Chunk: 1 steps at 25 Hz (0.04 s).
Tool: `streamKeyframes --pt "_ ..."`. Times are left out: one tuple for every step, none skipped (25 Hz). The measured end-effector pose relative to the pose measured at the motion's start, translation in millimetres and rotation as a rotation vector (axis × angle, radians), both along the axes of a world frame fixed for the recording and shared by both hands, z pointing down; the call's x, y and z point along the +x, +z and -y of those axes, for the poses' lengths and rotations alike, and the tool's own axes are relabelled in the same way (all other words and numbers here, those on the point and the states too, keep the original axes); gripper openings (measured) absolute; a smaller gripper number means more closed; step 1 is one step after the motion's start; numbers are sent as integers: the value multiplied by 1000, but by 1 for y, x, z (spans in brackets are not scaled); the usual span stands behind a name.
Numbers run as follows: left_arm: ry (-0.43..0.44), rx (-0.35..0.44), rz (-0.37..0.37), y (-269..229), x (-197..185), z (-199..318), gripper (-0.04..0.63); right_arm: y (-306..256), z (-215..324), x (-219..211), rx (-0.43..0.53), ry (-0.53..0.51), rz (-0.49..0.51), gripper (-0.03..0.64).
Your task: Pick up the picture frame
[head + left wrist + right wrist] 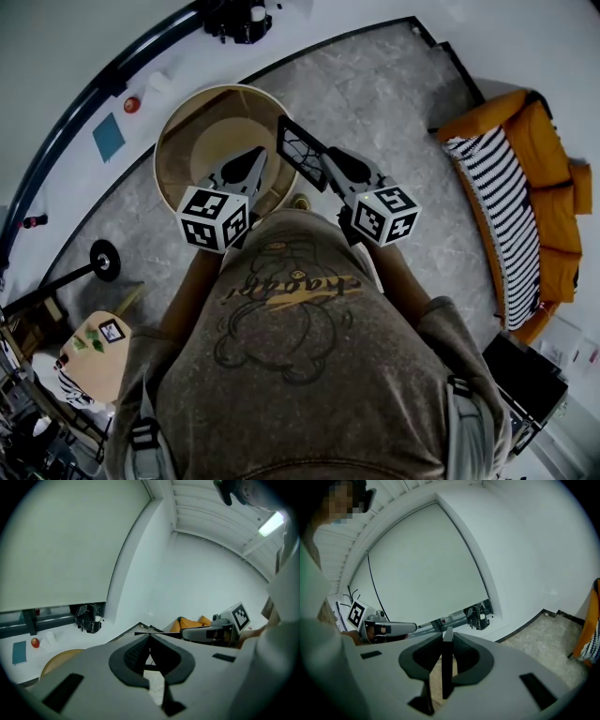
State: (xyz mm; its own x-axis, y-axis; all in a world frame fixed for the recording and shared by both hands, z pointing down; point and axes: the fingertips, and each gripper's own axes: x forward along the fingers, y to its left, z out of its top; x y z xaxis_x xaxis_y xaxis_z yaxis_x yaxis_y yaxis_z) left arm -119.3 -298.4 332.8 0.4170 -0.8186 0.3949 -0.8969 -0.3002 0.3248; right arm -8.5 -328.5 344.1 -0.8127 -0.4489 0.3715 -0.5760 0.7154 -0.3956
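Note:
The picture frame (300,150) is black and thin, and it hangs in the air over the right edge of a round wooden table (202,131). My right gripper (328,161) is shut on its right side. In the right gripper view the frame (446,667) stands edge-on between the ribbed pads of the right gripper (446,637). My left gripper (255,157) hovers over the table just left of the frame. In the left gripper view the left gripper (150,636) has its tips together and nothing between them, with the frame's edge (164,633) just beyond. Contact with it cannot be told.
An orange sofa (553,197) with a striped blanket (511,216) stands at the right. A black bag (239,19) sits on the curved window ledge. A black round stand base (103,261) and a small wooden stool (98,347) are at the left. The floor is grey stone.

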Motion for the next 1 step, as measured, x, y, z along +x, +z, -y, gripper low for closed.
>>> streamKeyframes --pt "0 -1 0 0 1 0 18 0 0 1 1 0 0 84"
